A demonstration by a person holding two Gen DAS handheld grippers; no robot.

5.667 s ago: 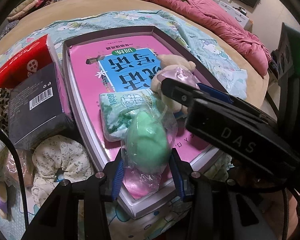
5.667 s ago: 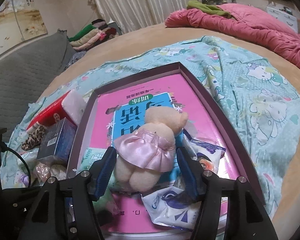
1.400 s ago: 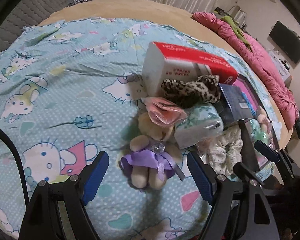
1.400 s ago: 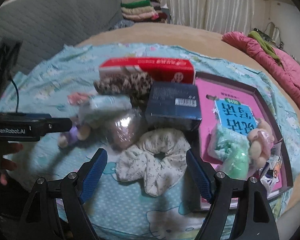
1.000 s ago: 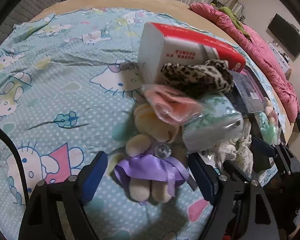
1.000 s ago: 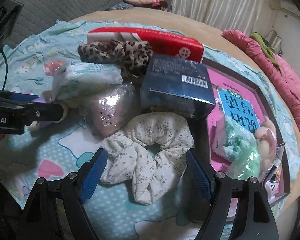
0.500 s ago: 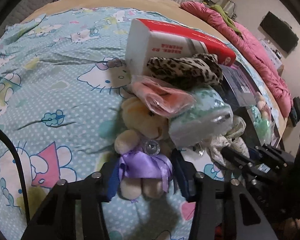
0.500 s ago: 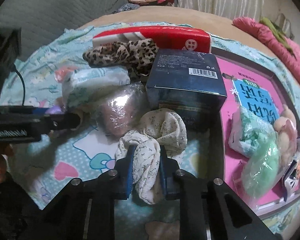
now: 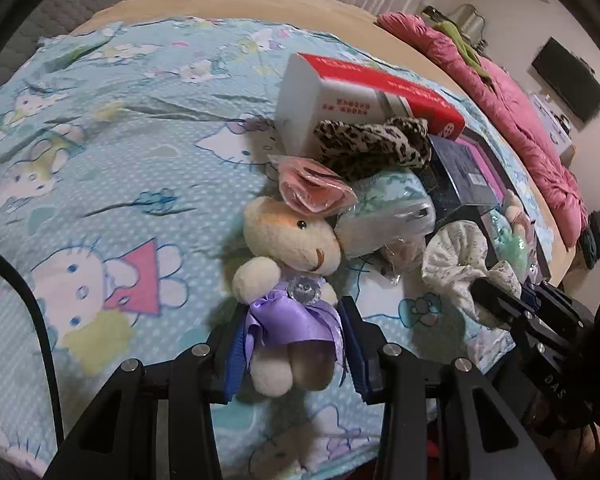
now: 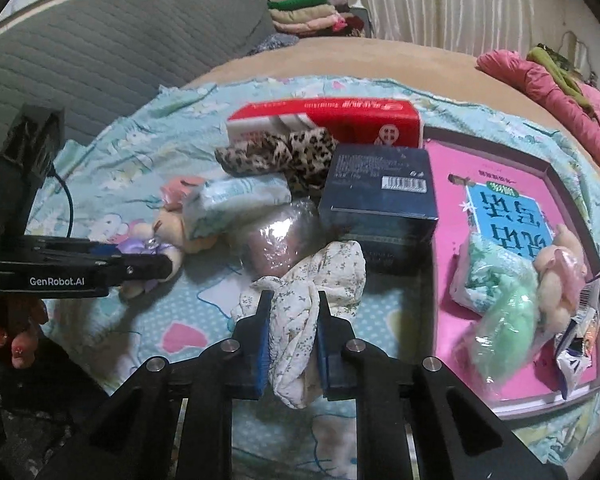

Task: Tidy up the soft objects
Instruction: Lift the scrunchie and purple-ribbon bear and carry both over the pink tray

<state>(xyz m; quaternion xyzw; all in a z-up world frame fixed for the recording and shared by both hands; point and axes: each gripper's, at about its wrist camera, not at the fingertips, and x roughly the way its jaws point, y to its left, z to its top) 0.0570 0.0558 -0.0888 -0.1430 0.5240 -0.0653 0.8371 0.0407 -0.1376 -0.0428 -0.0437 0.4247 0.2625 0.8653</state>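
Home bedroom: bed (image 10: 340, 60), pink quilt (image 9: 512, 112), curtains (image 10: 460, 0).

We see open blanket (image 9: 112, 128) toward its left edge and along the near edge, where a gripper could pass freely. The middle is crowded: the red box (image 10: 328, 122), leopard scrunchie (image 10: 276, 156), dark box (image 10: 380, 196), tissue pack (image 10: 236, 200) and wrapped pink sponge (image 10: 278, 236) sit touching one another. Toward the right edge the tray (image 10: 496, 142) stands just beside the dark box, its near right corner filled with soft items, its far part bare.
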